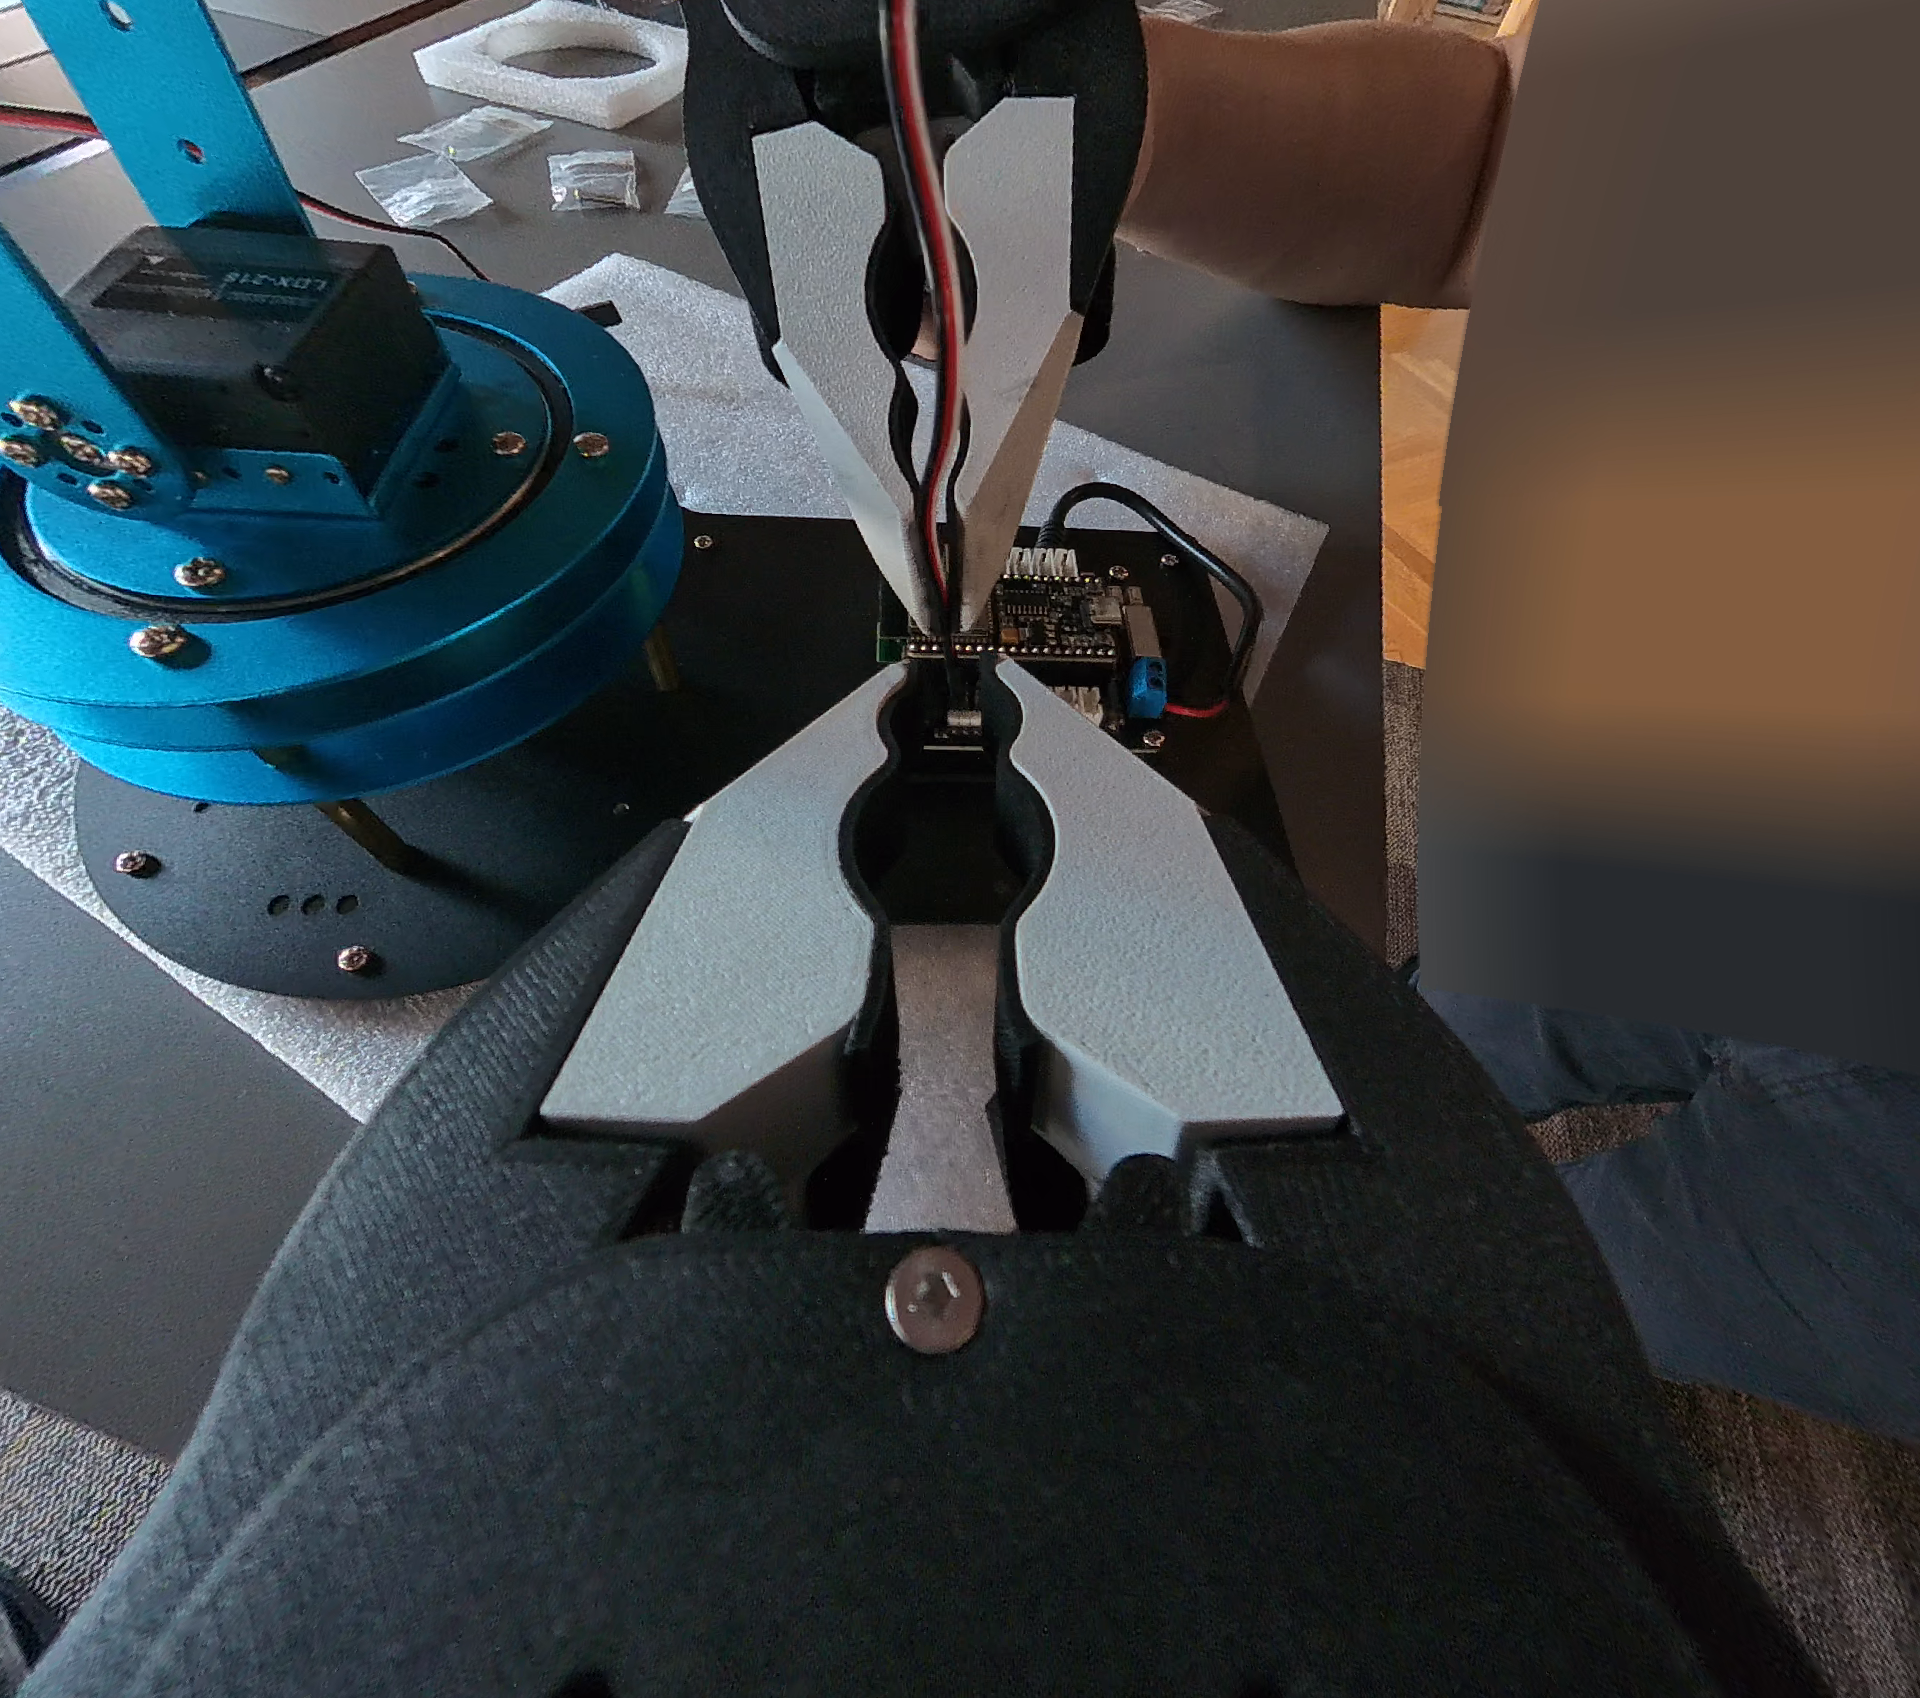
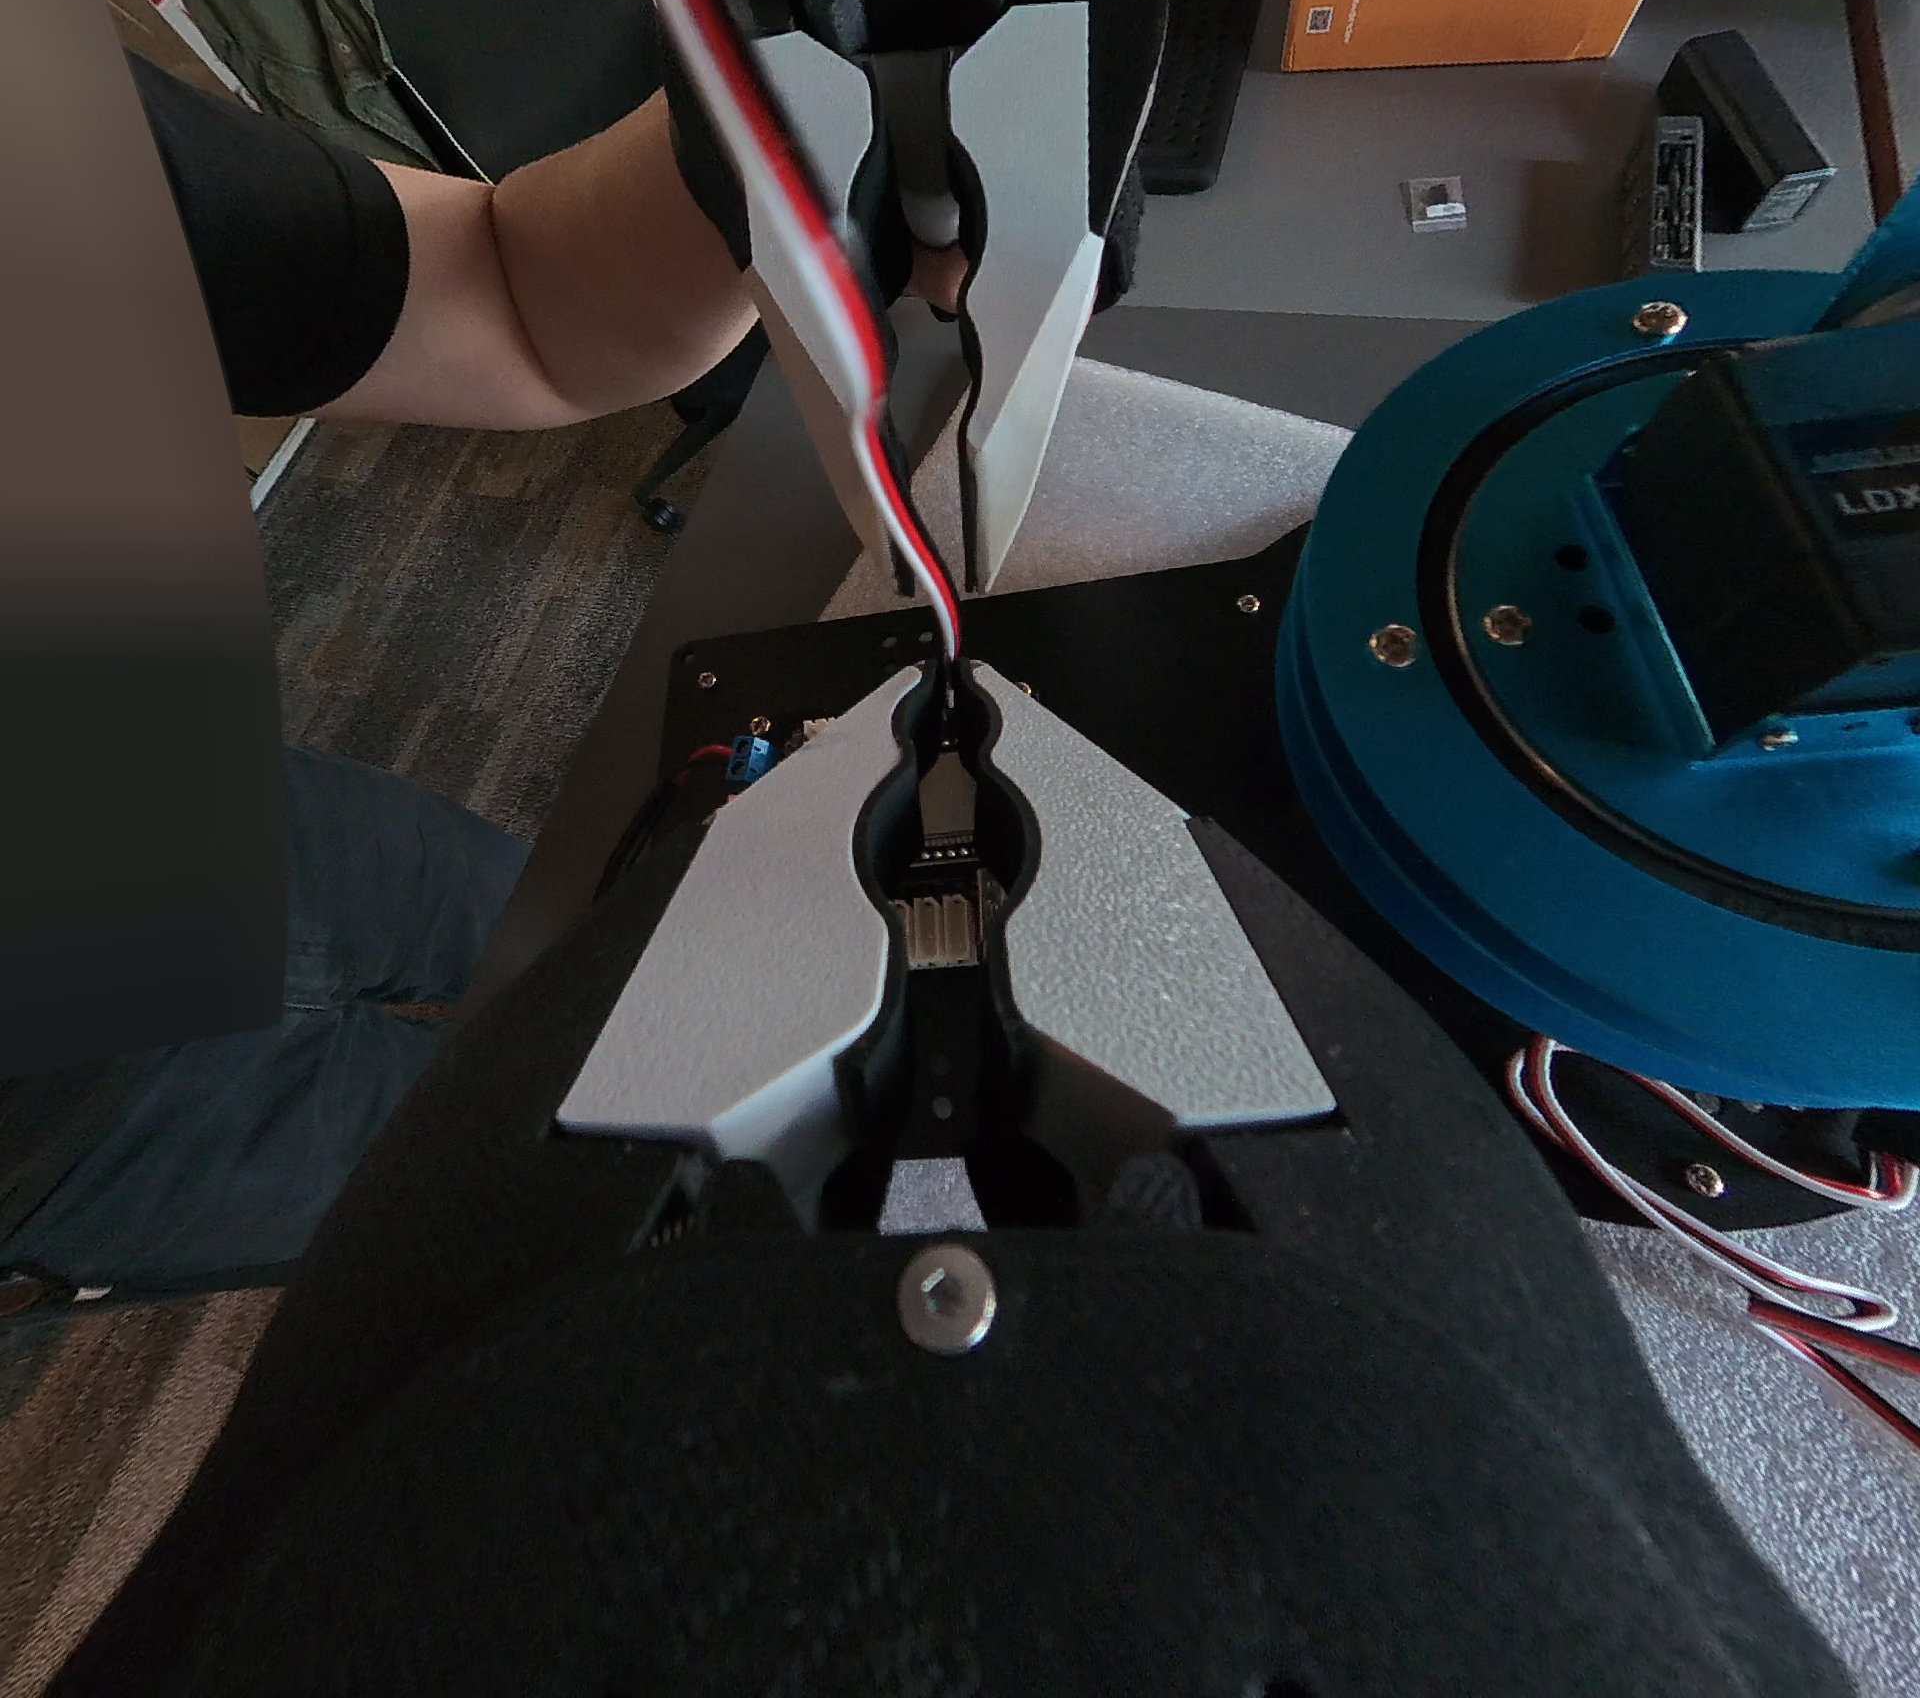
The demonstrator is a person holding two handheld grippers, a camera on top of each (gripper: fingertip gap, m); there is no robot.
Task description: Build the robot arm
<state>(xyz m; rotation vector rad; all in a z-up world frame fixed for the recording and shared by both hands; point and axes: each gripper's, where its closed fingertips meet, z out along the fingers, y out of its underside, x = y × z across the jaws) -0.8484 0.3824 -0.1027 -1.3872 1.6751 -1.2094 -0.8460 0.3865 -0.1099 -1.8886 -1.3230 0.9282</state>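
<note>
Servo cable (image 1: 928, 214), striped black, red and white, runs straight down between the two claws onto the circuit board (image 1: 1049, 609) beside the blue turntable base (image 1: 343, 609). The right claw (image 1: 938, 599) is clamped on it from above; the left claw (image 1: 951, 677), tips nearly together, sits around its plug end right at the board, though I can't tell if it truly grips.

right claw (image 2: 951, 680) pinching cable (image 2: 940, 604) | left claw (image 2: 932, 583) gripping same cable above | circuit board (image 2: 943, 900) beneath
</note>
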